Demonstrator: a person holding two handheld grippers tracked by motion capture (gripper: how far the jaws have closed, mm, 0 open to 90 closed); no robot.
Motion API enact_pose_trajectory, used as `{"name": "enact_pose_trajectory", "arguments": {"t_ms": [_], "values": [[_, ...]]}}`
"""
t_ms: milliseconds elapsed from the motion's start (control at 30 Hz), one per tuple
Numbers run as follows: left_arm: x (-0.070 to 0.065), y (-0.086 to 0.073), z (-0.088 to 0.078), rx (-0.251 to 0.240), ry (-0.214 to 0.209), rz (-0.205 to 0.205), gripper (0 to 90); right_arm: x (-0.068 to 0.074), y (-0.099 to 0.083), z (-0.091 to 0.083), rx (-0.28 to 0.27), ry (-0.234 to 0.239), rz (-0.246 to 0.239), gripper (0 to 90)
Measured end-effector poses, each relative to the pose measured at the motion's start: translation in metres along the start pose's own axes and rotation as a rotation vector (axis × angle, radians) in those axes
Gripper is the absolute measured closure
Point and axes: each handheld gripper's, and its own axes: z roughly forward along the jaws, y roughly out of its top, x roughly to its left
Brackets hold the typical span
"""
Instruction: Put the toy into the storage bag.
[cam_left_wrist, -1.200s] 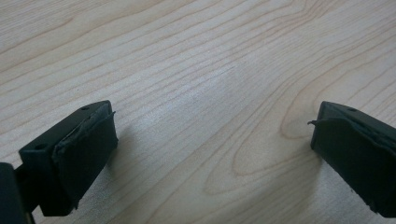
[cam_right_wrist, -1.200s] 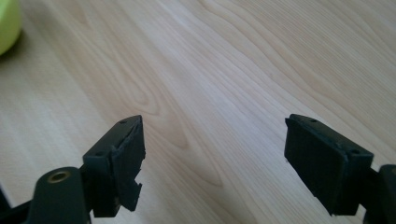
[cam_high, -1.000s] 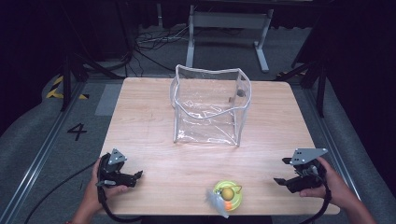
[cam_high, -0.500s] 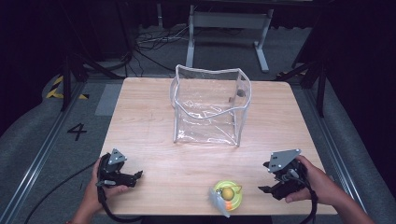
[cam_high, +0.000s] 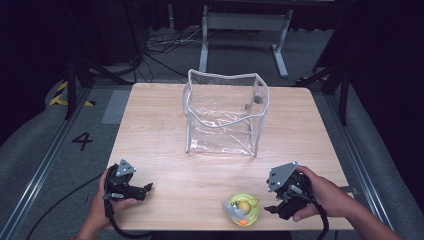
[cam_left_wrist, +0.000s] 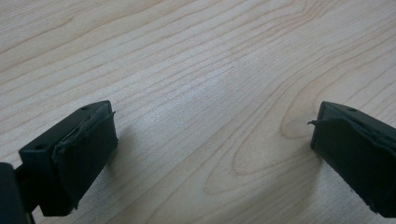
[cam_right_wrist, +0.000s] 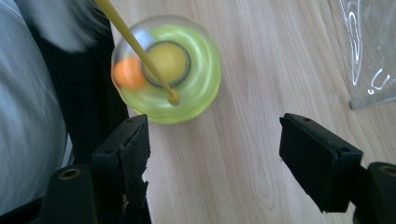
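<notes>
A round yellow-green toy (cam_high: 242, 210) (cam_right_wrist: 167, 68) with a yellow centre, an orange spot and a thin yellow stick lies at the table's near edge. My right gripper (cam_high: 278, 201) (cam_right_wrist: 212, 161) is just to its right, open, the toy a little ahead of its jaws and nothing between them. A clear plastic bag (cam_high: 225, 114) (cam_right_wrist: 371, 51) stands open near the table's middle back. My left gripper (cam_high: 145, 190) (cam_left_wrist: 210, 154) rests at the near left, open over bare wood.
The wooden table (cam_high: 155, 145) has bare room on both sides of the bag and between the grippers. Dark floor with cables and a metal stand (cam_high: 245, 22) lies beyond the far edge.
My right gripper has moved left and nearer along the front edge toward the yellow-green toy. The left gripper and the bag have stayed put.
</notes>
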Motion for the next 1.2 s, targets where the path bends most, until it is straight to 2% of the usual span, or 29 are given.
{"name": "enact_pose_trajectory", "arguments": {"t_ms": [133,267,400,600,667,733,833,867,1067,1200], "values": [[0.0,0.0,0.0,0.0,0.0,0.0,0.7,0.004,0.013,-0.001,0.006,0.011,-0.033,26.4],[0.0,0.0,0.0,0.0,0.0,0.0,0.7,0.006,0.024,-0.004,-0.003,0.017,-0.04,28.7],[0.0,0.0,0.0,0.0,0.0,0.0,0.7,0.004,0.035,-0.008,0.012,0.02,-0.058,36.1],[0.0,0.0,0.0,0.0,0.0,-0.001,0.7,0.001,0.045,-0.019,0.032,0.025,-0.056,54.1],[0.0,0.0,0.0,0.0,0.0,0.0,0.7,0.0,0.048,-0.022,0.041,0.041,-0.067,64.4],[0.0,0.0,0.0,0.0,0.0,0.0,0.7,0.001,0.05,-0.024,0.053,0.051,-0.077,68.0],[0.0,0.0,0.0,0.0,0.0,0.0,0.7,0.004,0.054,-0.024,0.07,0.061,-0.093,78.8],[0.0,0.0,0.0,0.0,0.0,0.0,0.7,0.004,0.056,-0.023,0.078,0.073,-0.109,84.9],[0.0,0.0,0.0,0.0,0.0,0.0,0.7,0.009,0.062,-0.026,0.118,0.084,-0.156,88.5],[0.0,0.0,0.0,0.0,0.0,0.0,0.7,0.006,0.059,-0.029,0.126,0.071,-0.155,88.4]]}}
